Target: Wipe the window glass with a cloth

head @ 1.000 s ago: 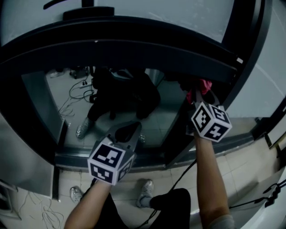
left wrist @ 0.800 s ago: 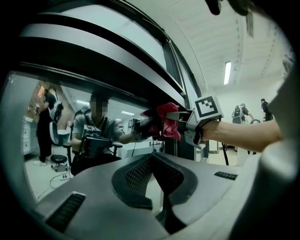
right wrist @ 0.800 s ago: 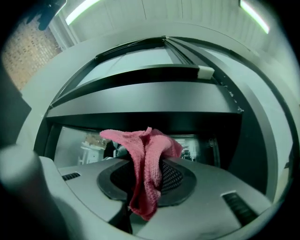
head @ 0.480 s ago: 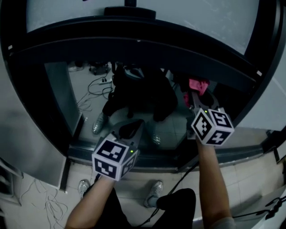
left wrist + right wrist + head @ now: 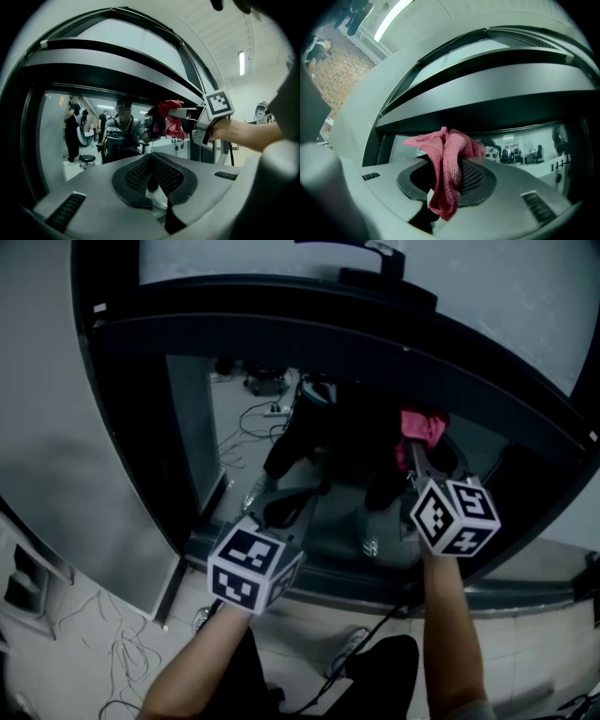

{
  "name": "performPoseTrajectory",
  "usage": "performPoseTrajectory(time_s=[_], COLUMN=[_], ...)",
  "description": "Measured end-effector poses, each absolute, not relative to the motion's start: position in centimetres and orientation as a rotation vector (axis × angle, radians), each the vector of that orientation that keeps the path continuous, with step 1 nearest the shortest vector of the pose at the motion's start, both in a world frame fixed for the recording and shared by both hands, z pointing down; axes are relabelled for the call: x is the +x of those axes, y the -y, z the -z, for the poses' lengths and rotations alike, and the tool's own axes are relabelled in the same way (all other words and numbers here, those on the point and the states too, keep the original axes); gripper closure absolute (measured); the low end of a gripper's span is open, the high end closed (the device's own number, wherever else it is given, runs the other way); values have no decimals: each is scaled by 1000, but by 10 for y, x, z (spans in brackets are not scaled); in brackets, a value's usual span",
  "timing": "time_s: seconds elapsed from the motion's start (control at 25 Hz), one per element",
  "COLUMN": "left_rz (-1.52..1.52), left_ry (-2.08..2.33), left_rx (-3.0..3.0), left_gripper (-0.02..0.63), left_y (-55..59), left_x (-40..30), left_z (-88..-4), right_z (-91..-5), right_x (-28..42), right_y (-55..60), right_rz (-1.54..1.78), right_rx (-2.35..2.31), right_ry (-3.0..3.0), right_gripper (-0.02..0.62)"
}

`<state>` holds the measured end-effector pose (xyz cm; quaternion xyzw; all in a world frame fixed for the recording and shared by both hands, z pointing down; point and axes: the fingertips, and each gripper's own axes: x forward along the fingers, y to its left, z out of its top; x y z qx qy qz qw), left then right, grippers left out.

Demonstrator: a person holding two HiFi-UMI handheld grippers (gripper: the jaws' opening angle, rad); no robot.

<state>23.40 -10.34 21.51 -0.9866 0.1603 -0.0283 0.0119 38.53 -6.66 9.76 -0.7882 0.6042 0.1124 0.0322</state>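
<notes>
The right gripper (image 5: 449, 183) is clamped across the middle of a bunched pink cloth (image 5: 451, 145). The cloth looks soft, light and limp, so this hold should leave loose folds to drag over the window glass (image 5: 525, 152) just ahead, though I cannot tell whether it is touching. The left gripper (image 5: 151, 161) is closed on nothing, lower before the same pane, and no container shows.
</notes>
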Motion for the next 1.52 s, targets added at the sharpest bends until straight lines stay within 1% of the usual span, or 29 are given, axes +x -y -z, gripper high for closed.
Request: performPoseTrajectory(time_s=[0.8,1.24,1.52], left_rz=[87,70,73], left_ry=[-864,-1058,-1153], left_rx=[-3004,-2974,-2948], left_gripper=[601,601,601], left_y=[184,215,229], left_x=[90,0,-43], left_z=[-214,-217,-222], right_z=[-89,-71,-67], right_x=[222,123,79], right_y=[207,288,336], right_rz=[-324,-386,-417], right_rx=[-2112,-2036,-2010], right_ry=[-2178,-2323,-2390], right_gripper=[491,491,491])
